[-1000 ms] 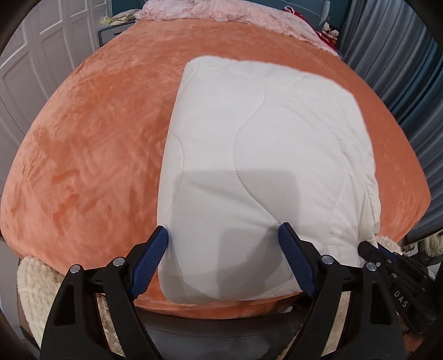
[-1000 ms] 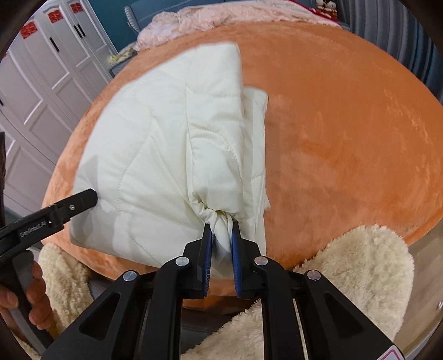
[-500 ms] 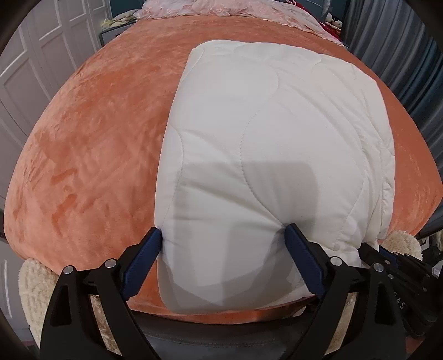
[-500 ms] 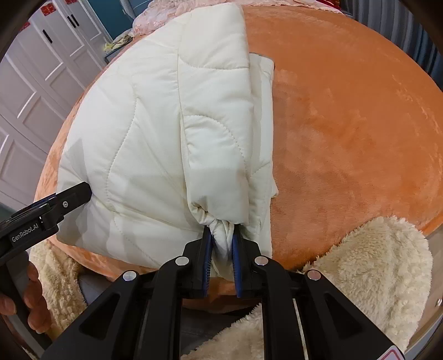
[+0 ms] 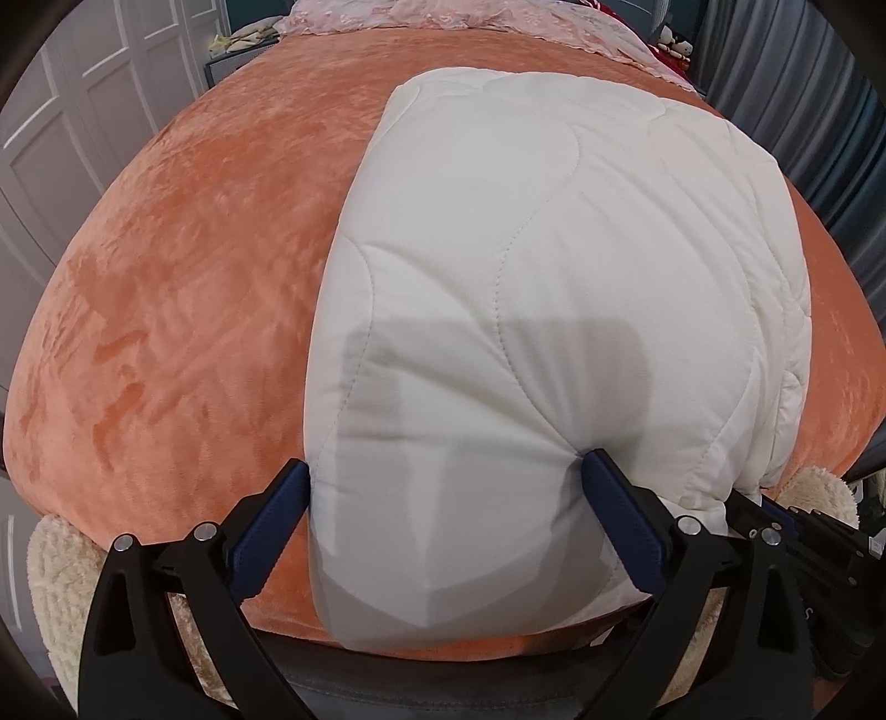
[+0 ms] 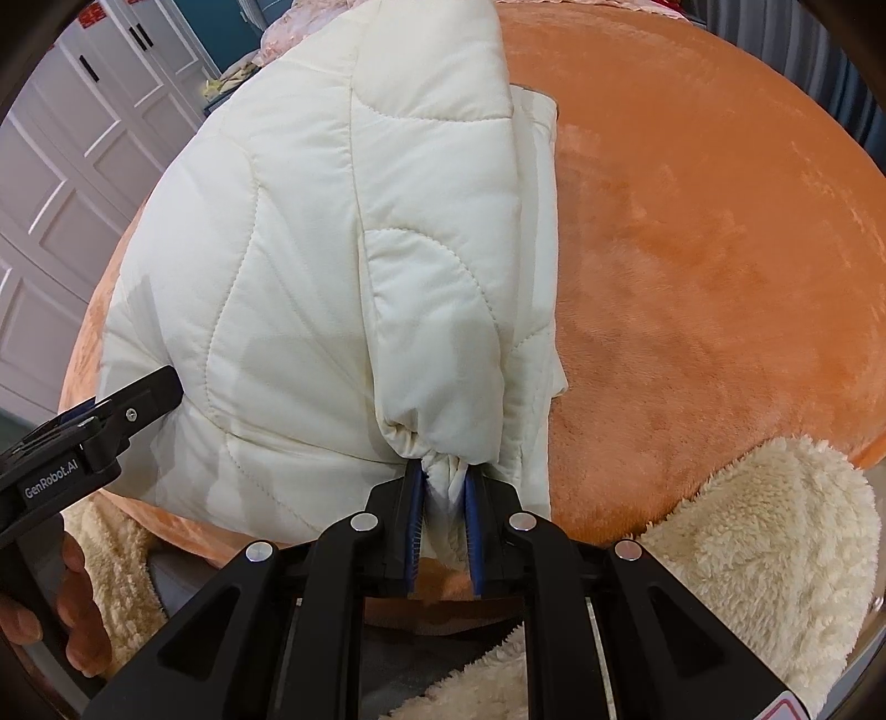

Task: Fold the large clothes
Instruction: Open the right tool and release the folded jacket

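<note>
The left tool (image 5: 443, 518) straddles the near edge of the folded cream quilted jacket (image 5: 554, 310). Its jaws are opening and stand wide, with the padded fabric bulging between the blue pads (image 5: 620, 526); the right pad dents the jacket's surface while the left one sits just at the jacket's left edge, so no grip is apparent. To the right of that tool, at the jacket's near right corner, the right tool (image 6: 443, 498) is clamped tight on a gathered, bunched end of the fabric, possibly a cuff, though the folds make that hard to confirm. From this pinch a long padded fold, likely a sleeve, runs away along the jacket's right side, lying on top of the body.

The jacket rests on an orange plush blanket (image 5: 183, 310) that covers the bed, close to the blanket's near edge and hanging slightly over it. The jacket's wavy quilting seams show clearly, and a grey shadow falls across its near part. In the right wrist view the left tool's black arm appears at the jacket's near left corner, with a hand (image 6: 66, 598) wrapped around its handle.

Nearer than the jacket, on both sides, cream fleece fabric (image 6: 764, 554) shows below the blanket's edge. Beyond the jacket, at the blanket's far end, lies a pink lacy bedcover (image 5: 459, 22). Left of the jacket stand white panelled wardrobe doors (image 6: 72, 183); right of it hang grey curtains (image 5: 803, 99).
</note>
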The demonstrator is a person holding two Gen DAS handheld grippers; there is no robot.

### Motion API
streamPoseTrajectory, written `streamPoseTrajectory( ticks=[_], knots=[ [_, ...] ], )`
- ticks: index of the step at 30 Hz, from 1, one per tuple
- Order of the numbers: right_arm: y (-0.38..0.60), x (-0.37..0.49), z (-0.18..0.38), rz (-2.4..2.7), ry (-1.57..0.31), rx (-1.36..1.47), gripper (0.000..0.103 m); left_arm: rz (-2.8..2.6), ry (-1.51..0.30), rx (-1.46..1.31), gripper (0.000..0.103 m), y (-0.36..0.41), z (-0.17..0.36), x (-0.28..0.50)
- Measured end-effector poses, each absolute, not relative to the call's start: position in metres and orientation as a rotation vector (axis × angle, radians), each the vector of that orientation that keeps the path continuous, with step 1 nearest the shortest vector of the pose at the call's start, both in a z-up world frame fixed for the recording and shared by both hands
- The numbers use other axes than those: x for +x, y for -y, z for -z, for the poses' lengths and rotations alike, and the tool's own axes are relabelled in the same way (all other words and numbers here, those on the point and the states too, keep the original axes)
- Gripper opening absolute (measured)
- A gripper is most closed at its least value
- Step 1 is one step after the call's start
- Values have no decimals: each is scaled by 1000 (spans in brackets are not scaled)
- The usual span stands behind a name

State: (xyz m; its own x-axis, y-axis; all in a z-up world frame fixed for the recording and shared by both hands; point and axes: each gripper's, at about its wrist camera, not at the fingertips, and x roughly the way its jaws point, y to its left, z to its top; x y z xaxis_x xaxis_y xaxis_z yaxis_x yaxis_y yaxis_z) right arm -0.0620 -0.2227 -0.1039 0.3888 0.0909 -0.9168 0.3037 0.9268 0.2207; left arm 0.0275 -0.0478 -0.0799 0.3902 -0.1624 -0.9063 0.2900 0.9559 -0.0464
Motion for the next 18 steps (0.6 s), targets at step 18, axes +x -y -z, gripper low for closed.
streamPoseTrajectory(
  ticks=[18],
  knots=[
    [258, -80, 42, 98, -1054, 572, 38, 348, -1138, 20, 96, 15, 44, 34]
  ],
)
